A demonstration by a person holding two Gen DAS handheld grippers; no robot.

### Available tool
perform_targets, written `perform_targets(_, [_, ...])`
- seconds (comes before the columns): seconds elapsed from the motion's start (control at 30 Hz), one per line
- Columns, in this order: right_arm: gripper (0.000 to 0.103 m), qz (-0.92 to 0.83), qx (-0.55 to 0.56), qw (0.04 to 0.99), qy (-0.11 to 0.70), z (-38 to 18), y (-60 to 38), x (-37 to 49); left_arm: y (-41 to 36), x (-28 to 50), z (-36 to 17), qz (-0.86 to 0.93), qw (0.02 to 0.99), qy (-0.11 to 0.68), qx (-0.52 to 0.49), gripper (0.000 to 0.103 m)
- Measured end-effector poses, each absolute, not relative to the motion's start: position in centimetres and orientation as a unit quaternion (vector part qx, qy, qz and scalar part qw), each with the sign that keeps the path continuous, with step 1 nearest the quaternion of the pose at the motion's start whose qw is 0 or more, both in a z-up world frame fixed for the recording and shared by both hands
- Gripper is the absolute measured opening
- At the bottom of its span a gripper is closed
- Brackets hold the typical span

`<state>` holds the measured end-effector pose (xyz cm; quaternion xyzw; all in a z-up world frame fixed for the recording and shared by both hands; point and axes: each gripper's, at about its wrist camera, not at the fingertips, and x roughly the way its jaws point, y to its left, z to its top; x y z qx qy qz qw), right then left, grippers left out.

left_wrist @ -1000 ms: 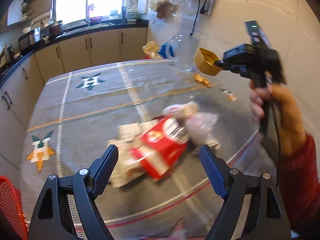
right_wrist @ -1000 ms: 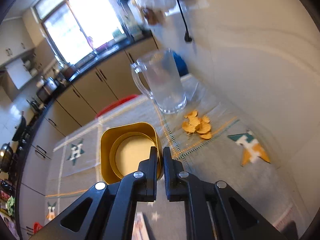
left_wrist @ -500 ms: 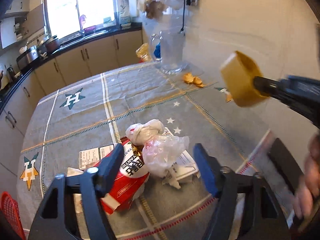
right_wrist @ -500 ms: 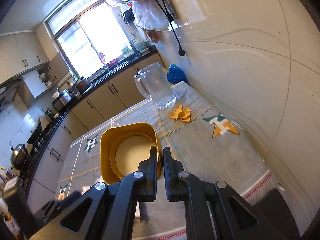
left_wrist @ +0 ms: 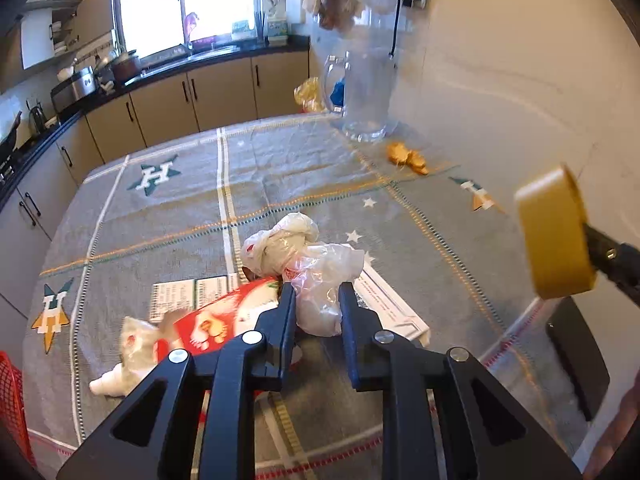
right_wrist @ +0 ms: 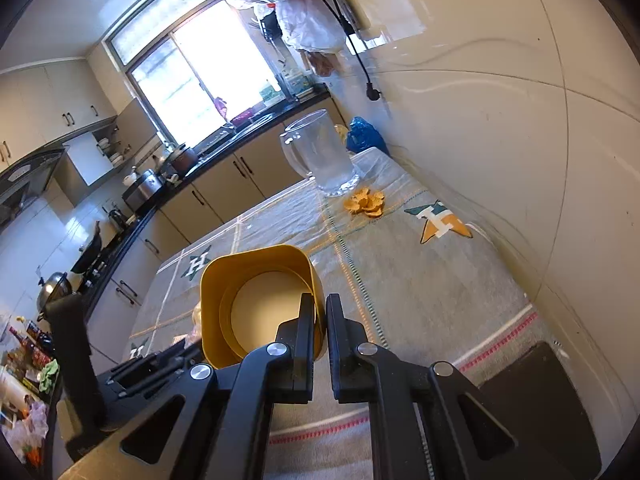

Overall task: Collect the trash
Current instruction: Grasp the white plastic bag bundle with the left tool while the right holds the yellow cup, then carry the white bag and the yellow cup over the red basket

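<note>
A heap of trash lies on the grey tablecloth (left_wrist: 280, 168): a crumpled clear plastic bag (left_wrist: 320, 276), a red snack packet (left_wrist: 224, 320), a white printed paper (left_wrist: 384, 300) and a white wrapper (left_wrist: 132, 344). My left gripper (left_wrist: 318, 300) is shut on the plastic bag. My right gripper (right_wrist: 320, 320) is shut on the rim of a yellow square cup (right_wrist: 256, 304), held in the air over the table's right side; the cup also shows in the left wrist view (left_wrist: 556, 236).
A glass pitcher (left_wrist: 360, 96) stands at the table's far right by the wall, with orange peel scraps (left_wrist: 408, 156) beside it. A red basket (left_wrist: 12, 400) sits at the lower left. A dark chair back (left_wrist: 576, 352) stands at the near right. Kitchen cabinets (left_wrist: 160, 112) run behind.
My left gripper moved in over the heap and closed its jaws on the plastic bag. My right gripper pulled back toward the near right with the yellow cup.
</note>
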<state>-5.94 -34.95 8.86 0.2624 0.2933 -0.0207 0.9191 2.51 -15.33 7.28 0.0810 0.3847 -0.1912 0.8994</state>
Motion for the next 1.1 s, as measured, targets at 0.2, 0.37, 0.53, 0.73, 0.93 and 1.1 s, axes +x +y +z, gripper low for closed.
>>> perform_targets(0.2, [0.007, 0.022, 0.254, 0.925, 0.281, 9.3, -32.9, -7.5, -12.9, -1.7, 10.1, -0.201, 0.916, 0.338, 0.077, 0.02])
perform_targets(0.37, [0.007, 0.059, 0.23, 0.927, 0.289, 9.4, -29.4, -8.7, -8.7, -5.2, 11.7, -0.194, 0.928, 0.314, 0.057, 0.02])
perform_targets(0.53, [0.007, 0.093, 0.195, 0.928, 0.305, 9.1, -25.0, -9.8, -3.5, -8.4, 11.5, -0.162, 0.938, 0.305, 0.04, 0.02])
perform_targets(0.73, [0.007, 0.133, 0.145, 0.926, 0.323, 8.6, -18.8, -10.5, 1.4, -10.9, 10.0, -0.136, 0.942, 0.307, 0.025, 0.02])
perform_targets(0.93, [0.007, 0.146, 0.114, 0.923, 0.336, 8.0, -15.4, -10.5, 4.7, -11.9, 8.3, -0.128, 0.94, 0.315, 0.004, 0.02])
perform_targets(1.1, [0.007, 0.149, 0.104, 0.921, 0.344, 7.5, -13.6, -10.3, 5.9, -12.3, 7.7, -0.122, 0.941, 0.316, 0.0, 0.02])
